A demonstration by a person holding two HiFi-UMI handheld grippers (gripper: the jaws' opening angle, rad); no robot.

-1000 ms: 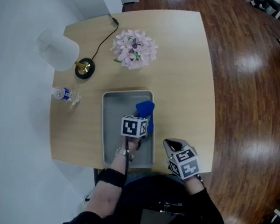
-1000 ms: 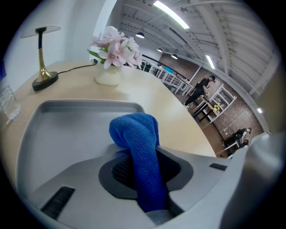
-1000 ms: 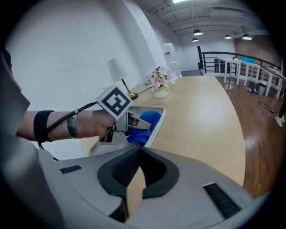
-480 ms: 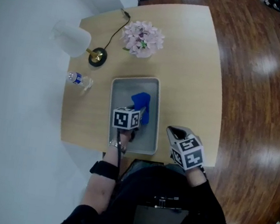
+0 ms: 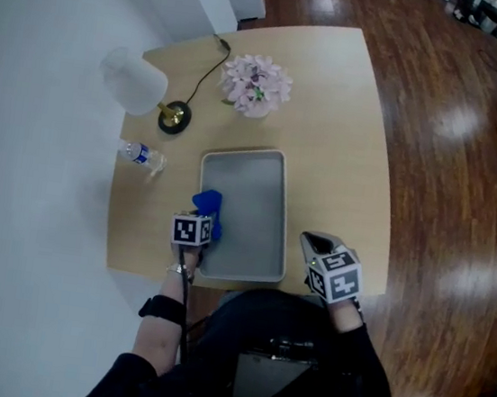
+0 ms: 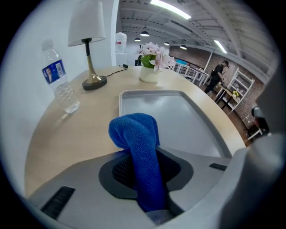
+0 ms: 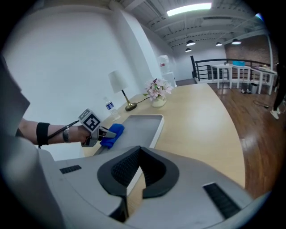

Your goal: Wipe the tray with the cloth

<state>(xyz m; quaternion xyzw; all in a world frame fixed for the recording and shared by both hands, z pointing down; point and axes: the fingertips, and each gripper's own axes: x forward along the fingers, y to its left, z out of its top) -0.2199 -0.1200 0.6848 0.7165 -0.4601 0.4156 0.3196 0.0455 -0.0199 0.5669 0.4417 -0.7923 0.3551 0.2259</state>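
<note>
A grey metal tray (image 5: 250,198) lies on the round wooden table, long side running away from me. My left gripper (image 5: 202,221) is shut on a blue cloth (image 5: 208,204) at the tray's left rim, near the front end. In the left gripper view the cloth (image 6: 134,129) bulges up out of the jaws and hides their tips, with the tray (image 6: 178,116) ahead to the right. My right gripper (image 5: 319,243) hovers off the tray's front right corner, jaws a little apart, holding nothing. The right gripper view shows the left gripper (image 7: 103,134), cloth (image 7: 114,133) and tray (image 7: 139,127).
A white-shaded lamp (image 5: 134,84) with a brass foot and a black cable stands at the back left. A water bottle (image 5: 142,155) lies left of the tray. A pot of pink flowers (image 5: 257,83) stands behind it. The table edge (image 5: 377,255) curves close at the right.
My left gripper has carried the cloth from the middle of the tray leftwards and nearer to me, to the left rim. The right gripper has stayed in place.
</note>
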